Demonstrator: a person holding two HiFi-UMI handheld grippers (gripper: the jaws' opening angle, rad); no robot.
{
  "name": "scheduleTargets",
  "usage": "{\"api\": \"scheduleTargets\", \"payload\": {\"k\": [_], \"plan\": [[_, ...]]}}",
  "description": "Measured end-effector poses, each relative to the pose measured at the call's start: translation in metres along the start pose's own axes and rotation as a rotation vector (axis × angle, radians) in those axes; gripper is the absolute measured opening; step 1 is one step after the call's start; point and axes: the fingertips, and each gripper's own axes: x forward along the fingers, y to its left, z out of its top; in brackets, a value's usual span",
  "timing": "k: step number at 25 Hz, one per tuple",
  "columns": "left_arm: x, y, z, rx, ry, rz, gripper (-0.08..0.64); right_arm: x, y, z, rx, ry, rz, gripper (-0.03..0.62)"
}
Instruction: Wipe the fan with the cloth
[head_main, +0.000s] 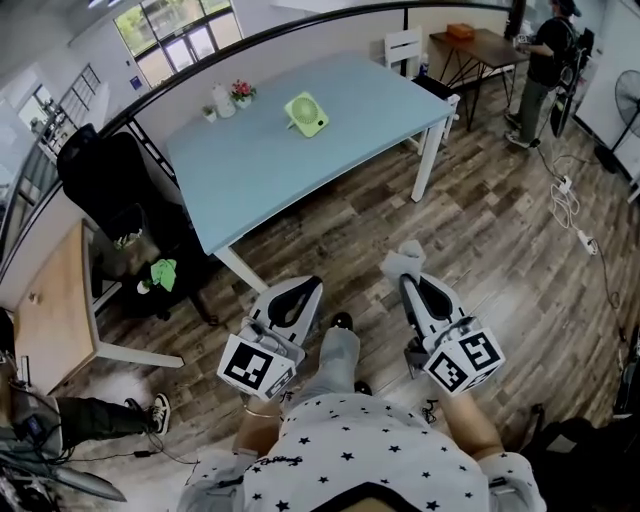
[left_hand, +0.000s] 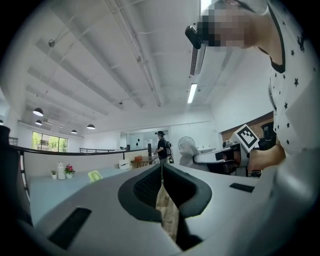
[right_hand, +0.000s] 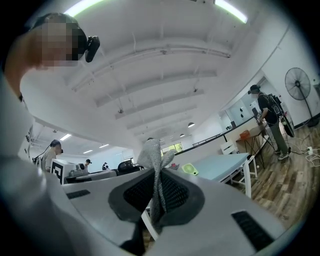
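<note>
A small light-green fan (head_main: 307, 113) lies on the pale blue table (head_main: 270, 170), far ahead of both grippers; it also shows as a small green shape (right_hand: 190, 170) and as the fan (left_hand: 94, 175). My right gripper (head_main: 409, 270) is shut on a grey cloth (head_main: 405, 258), which sticks up between its jaws as a grey cloth (right_hand: 154, 165). My left gripper (head_main: 303, 292) is shut with nothing in it; its jaws meet, with only wood floor showing past them. Both are held low, over the wooden floor near my body.
A white bottle (head_main: 222, 101) and a small flower pot (head_main: 243, 93) stand on the table's far side. A black office chair (head_main: 120, 190) and a wooden desk (head_main: 50, 310) are at left. A person (head_main: 545, 60) stands at back right by a brown table (head_main: 485, 45); cables (head_main: 570, 200) lie on the floor.
</note>
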Motion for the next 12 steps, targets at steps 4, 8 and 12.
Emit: {"api": "scheduleTargets", "payload": {"k": [4, 8, 12], "plan": [[0.026, 0.020, -0.008, -0.007, 0.003, -0.013, 0.034, 0.020, -0.018, 0.001, -0.003, 0.004, -0.011, 0.026], [0.056, 0.040, -0.009, -0.006, -0.003, -0.037, 0.034, 0.044, -0.040, 0.005, -0.011, 0.015, -0.028, 0.025], [0.084, 0.066, -0.011, -0.022, -0.002, -0.050, 0.034, 0.074, -0.060, 0.008, -0.008, 0.022, -0.041, 0.026]]}}
